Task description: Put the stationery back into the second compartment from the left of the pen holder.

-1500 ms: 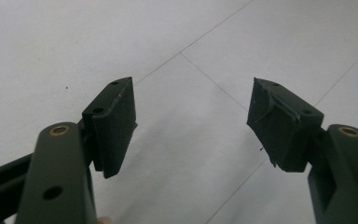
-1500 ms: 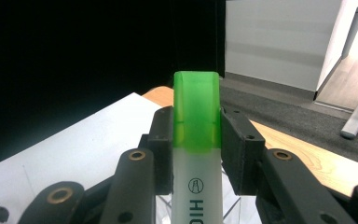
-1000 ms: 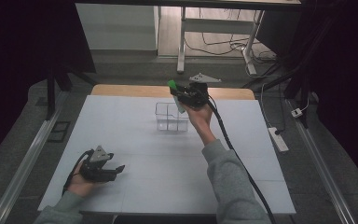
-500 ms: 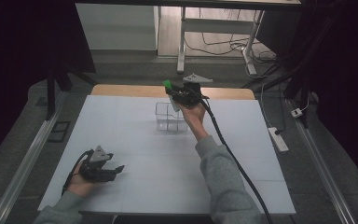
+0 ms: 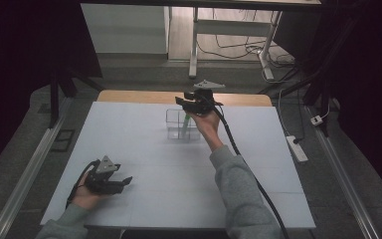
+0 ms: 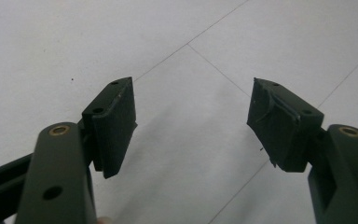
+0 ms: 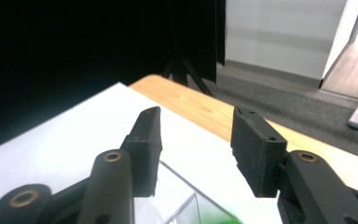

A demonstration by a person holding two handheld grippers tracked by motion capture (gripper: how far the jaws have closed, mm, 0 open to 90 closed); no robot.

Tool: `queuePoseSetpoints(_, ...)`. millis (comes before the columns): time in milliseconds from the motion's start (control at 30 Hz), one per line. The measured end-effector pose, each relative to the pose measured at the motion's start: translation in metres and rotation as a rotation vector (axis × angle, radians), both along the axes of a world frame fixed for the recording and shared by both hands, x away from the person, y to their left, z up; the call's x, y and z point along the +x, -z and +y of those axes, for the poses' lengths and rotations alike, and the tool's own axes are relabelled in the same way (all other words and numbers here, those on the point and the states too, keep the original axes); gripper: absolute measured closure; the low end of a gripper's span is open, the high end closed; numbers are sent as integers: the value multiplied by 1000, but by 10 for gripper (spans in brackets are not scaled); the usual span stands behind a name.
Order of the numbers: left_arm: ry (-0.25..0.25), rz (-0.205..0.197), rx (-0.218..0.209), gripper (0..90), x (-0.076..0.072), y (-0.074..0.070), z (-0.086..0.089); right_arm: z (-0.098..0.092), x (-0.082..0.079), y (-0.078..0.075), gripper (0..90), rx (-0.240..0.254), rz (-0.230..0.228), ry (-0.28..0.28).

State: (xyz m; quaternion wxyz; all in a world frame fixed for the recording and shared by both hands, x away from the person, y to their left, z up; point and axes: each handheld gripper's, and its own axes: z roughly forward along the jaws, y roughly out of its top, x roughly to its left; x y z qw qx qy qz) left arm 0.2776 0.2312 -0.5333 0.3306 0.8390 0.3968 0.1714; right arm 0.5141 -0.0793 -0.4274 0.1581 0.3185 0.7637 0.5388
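A clear plastic box [image 5: 176, 130] stands at the far middle of the white table [image 5: 144, 149]. A green stick [image 5: 185, 125] leans inside it, and its top shows as a green blur [image 7: 214, 217] past the box wall [image 7: 182, 205] in the right gripper view. My right gripper [image 5: 180, 102] [image 7: 196, 116] hovers just above the box. Its jaws have just been opening and nothing is between them. My left gripper [image 5: 125, 181] [image 6: 193, 93] rests low over the table's near left, jaws wide apart and empty.
A wooden strip [image 5: 129, 95] runs along the table's far edge, with dark floor and desk legs [image 5: 194, 45] beyond. A power strip [image 5: 297, 148] lies on the floor at the right. The right gripper's cable [image 5: 243, 159] trails along the sleeve.
The green stick was at the right gripper's jaws; now it stands in the clear box and the jaws are apart. The right hand shifted slightly left and down. The left hand stayed still.
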Motion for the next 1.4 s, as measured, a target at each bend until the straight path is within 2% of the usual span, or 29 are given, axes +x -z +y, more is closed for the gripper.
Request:
queuePoseSetpoints(100, -3, -3, 5, 321, 0, 0, 0, -5, -4, -3, 486, -42, 16, -18)
queuePoseSetpoints(200, -5, -8, 4, 321, -1, -1, -1, -11, -7, -8, 472, -60, 36, -34)
queuePoseSetpoints(433, -4, -7, 9, 320, -1, -1, -2, -26, -18, -9, 470, -64, 44, -38)
queuePoseSetpoints(633, -10, -13, 7, 320, -1, -2, -2, -45, -35, -6, 468, -79, 49, -36)
queuePoseSetpoints(900, -11, -10, 5, 318, -1, -2, -4, -82, -63, -4, 468, -81, 37, -20)
queuePoseSetpoints(1100, -11, -10, 4, 315, 0, -2, -5, -111, -87, 6, 457, -90, 48, -17)
queuePoseSetpoints(1400, -19, -7, -9, 309, 1, -3, -6, -153, -128, 32, 435, -109, 85, -10)
